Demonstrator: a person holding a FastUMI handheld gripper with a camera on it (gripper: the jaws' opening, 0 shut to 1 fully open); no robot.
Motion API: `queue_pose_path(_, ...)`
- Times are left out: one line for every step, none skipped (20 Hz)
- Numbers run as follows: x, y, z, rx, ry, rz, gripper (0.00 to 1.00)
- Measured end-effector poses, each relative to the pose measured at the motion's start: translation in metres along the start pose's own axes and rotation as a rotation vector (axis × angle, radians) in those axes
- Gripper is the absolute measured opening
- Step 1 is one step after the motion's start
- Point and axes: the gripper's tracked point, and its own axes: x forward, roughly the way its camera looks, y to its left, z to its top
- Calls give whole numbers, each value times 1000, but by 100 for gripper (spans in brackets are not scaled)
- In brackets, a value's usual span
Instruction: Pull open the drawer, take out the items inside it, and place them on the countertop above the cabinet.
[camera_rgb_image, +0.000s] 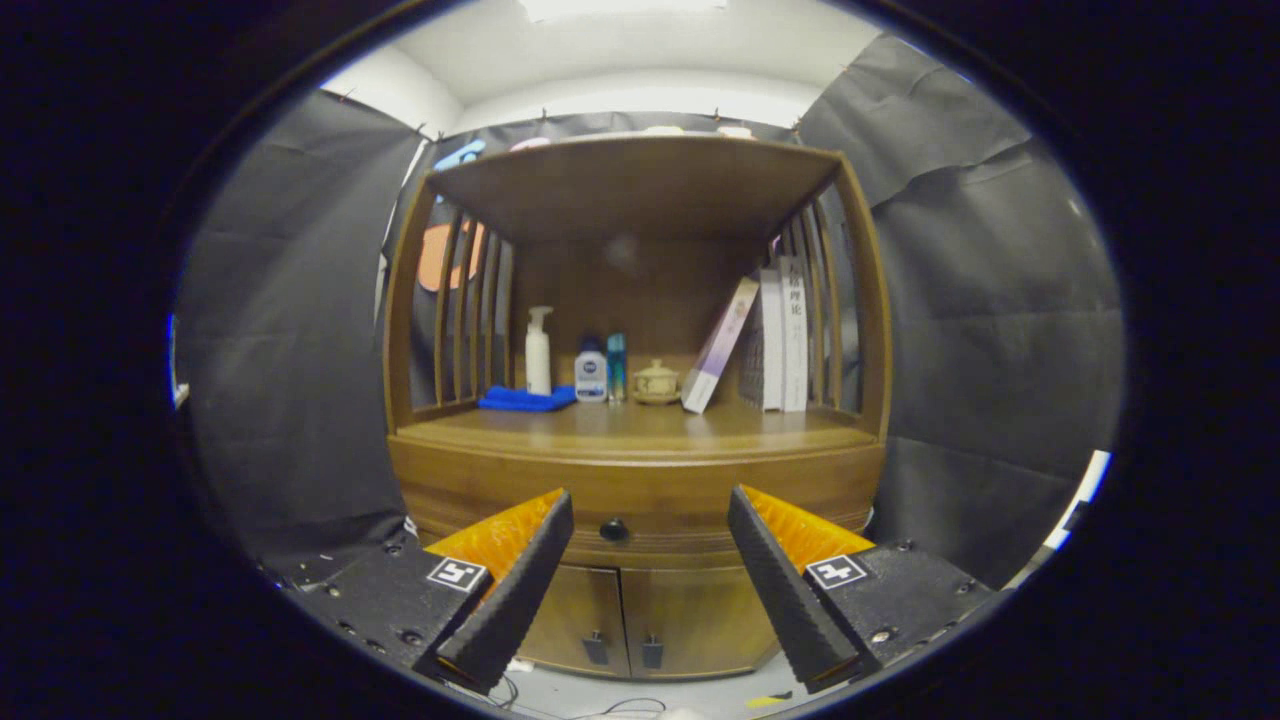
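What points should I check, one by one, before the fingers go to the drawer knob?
1. Fingers open: ok. The gripper has its fingers spread wide, holding nothing.
2. Knob in sight: ok. The dark drawer knob shows between the fingers, ahead of them and untouched.
3. Aim: ok. The knob sits roughly midway, a little toward the left finger.
4. Drawer state: ok. The drawer looks fully shut, flush with the cabinet front.
5. Room on the countertop: ok. The countertop is bare at its front; the blue cloth, bottles, small lidded pot and books stand at the back.
6. Items inside the drawer: cannot tell while it is shut.
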Motion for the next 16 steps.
queue_pose_path(11,3,-9,3,17,7,100)
queue_pose_path(21,8,-16,11,24,16,100)
queue_pose_path(30,14,-21,19,25,27,100)
queue_pose_path(42,18,-25,19,35,32,97)
queue_pose_path(50,22,-29,12,35,35,94)
queue_pose_path(63,24,-30,4,38,32,92)
queue_pose_path(70,23,-31,1,36,28,92)
queue_pose_path(75,24,-35,4,46,22,92)
queue_pose_path(82,25,-39,13,58,24,91)
queue_pose_path(87,25,-44,24,67,28,91)
queue_pose_path(92,26,-45,27,73,29,91)
queue_pose_path(100,26,-48,26,79,25,87)
queue_pose_path(107,29,-51,24,87,31,84)
queue_pose_path(110,30,-56,24,97,30,78)
queue_pose_path(113,30,-61,21,108,20,75)
queue_pose_path(117,32,-64,28,107,21,73)
